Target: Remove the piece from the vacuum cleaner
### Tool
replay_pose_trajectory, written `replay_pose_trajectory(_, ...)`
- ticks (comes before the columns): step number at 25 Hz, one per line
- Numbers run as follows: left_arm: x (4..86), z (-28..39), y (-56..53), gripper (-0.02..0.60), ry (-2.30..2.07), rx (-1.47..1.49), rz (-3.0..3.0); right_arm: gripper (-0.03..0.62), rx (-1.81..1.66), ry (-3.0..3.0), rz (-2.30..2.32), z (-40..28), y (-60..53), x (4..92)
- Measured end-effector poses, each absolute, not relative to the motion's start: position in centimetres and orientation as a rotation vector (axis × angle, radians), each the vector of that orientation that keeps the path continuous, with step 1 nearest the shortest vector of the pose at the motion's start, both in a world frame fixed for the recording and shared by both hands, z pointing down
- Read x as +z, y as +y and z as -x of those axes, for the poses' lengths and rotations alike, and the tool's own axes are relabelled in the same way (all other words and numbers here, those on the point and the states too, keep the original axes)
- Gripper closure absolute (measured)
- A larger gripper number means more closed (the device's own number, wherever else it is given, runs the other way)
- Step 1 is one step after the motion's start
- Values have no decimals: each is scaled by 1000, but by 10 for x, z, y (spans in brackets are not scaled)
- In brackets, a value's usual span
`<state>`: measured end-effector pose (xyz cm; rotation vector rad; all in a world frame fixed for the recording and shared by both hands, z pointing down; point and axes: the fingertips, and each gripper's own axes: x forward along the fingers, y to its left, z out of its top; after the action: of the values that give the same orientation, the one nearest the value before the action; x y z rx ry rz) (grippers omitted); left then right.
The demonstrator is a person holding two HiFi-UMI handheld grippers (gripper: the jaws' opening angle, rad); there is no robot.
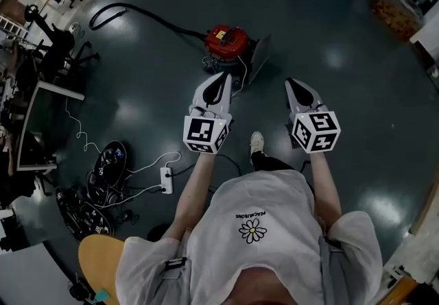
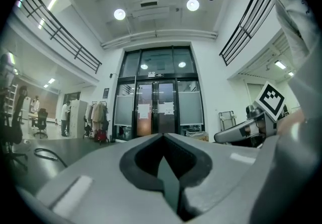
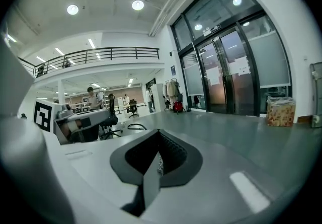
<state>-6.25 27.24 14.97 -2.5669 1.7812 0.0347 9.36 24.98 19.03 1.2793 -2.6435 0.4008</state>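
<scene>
Two grippers are in view: one left gripper and one right gripper. There are two marker cubes, the left cube and the right cube.

One red vacuum cleaner stands at the person's twelve o'clock. It has one black hose trailing toward ten o'clock and one flat grey panel at its three o'clock side. One white power strip lies at eight o'clock. One white shoe shows, and one patterned box sits at two o'clock.

The left gripper view shows two round ceiling lights, one lamp at eleven o'clock and the other lamp at one o'clock.
</scene>
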Motion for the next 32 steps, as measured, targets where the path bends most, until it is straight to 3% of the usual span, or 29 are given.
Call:
replay_pose_trajectory(15,194,130,56,580,1798,-85,2642,572,483,-2553,-1216,-25,37,230)
replay_pose_trajectory(21,256,129,-34,580,1617,-321,2790,571,532,-2462,-1295,-14,-43,251)
replay_pose_trajectory(23,297,128,-60,580,1557,-453,2840,569,567,-2428,-1285,-11,-66,278)
replay_pose_trajectory(25,346,128,-87,580,1519,-581,2883,528,632,-2388,-1260,-8,-90,317)
replay_pose_trajectory(32,513,125,-159,580,1564,-817,2966,469,965,-2155,-1152,-3,-144,514)
